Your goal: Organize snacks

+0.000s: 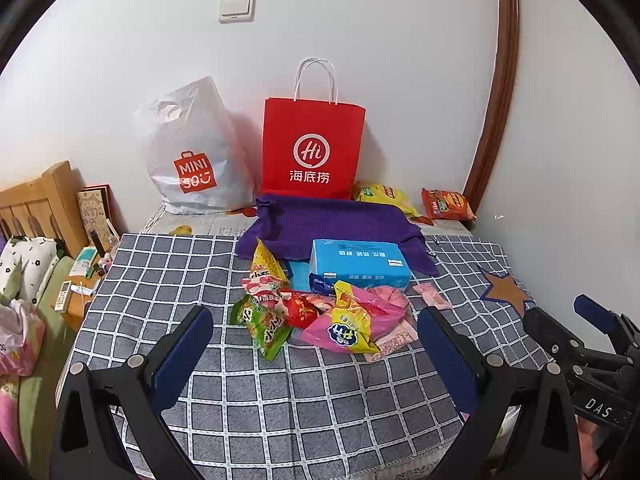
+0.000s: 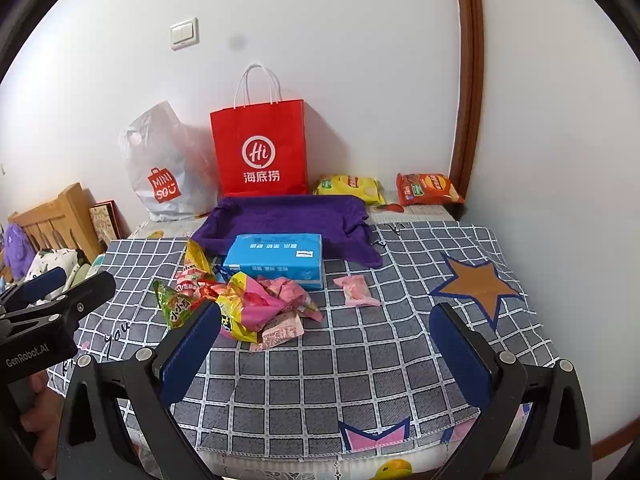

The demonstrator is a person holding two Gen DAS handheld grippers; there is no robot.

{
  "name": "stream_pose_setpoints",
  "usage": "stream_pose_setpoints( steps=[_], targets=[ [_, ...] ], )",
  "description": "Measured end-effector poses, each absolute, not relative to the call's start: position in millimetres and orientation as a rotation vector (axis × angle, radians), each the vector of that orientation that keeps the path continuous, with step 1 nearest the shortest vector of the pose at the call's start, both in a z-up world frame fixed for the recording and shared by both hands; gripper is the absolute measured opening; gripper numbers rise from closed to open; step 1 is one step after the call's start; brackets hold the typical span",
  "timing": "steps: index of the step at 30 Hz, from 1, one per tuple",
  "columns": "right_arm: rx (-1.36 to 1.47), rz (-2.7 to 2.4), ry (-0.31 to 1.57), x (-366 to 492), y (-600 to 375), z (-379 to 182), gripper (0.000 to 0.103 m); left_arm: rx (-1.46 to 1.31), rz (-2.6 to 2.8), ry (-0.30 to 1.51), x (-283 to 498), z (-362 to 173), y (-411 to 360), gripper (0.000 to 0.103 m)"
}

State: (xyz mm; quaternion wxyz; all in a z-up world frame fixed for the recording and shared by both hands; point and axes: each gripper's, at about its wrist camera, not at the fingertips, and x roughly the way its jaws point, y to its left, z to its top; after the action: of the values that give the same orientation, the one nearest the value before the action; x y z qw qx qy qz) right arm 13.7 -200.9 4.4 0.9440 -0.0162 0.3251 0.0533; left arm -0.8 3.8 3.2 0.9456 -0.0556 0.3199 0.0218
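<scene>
- A heap of snack packets [image 1: 320, 312] [image 2: 236, 304] lies near the middle of the table [image 1: 280, 400] [image 2: 360, 360], on a grey checked cloth with an orange star.
- In the heap, a green packet [image 1: 266, 326] [image 2: 176, 304] is at the left edge, and a pink and yellow packet [image 1: 348, 328] [image 2: 244, 308] is at the front.
- One small pink packet [image 2: 356, 290] [image 1: 432, 294] lies apart, just right of the heap.
- A blue tissue box [image 1: 360, 262] [image 2: 276, 258] sits just behind the heap, partly on a purple towel [image 1: 340, 220] [image 2: 288, 216].
- Behind the towel, a red paper bag [image 1: 312, 148] [image 2: 260, 148] stands upright against the wall, with a white plastic bag [image 1: 192, 156] [image 2: 164, 172] to its left.
- To the right of the red bag lie a yellow chip bag [image 1: 386, 196] [image 2: 350, 188] and an orange chip bag [image 1: 448, 204] [image 2: 428, 188].
- The left hand-held gripper [image 1: 316, 360] [image 2: 52, 300] hovers in front of the heap, fingers spread wide and holding nothing.
- The right hand-held gripper [image 2: 328, 356] [image 1: 592, 332] hovers over the cloth to the right, fingers likewise wide apart and holding nothing.
</scene>
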Motion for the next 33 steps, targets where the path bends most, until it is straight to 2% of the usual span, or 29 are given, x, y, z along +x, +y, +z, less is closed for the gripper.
stream_pose_setpoints(
  steps=[33],
  targets=[
    [-0.019,0.107,0.648,9.3,-201.6,7.2,0.103,-0.129,0.038,0.640,-5.5,0.8,4.7,0.102]
  ],
)
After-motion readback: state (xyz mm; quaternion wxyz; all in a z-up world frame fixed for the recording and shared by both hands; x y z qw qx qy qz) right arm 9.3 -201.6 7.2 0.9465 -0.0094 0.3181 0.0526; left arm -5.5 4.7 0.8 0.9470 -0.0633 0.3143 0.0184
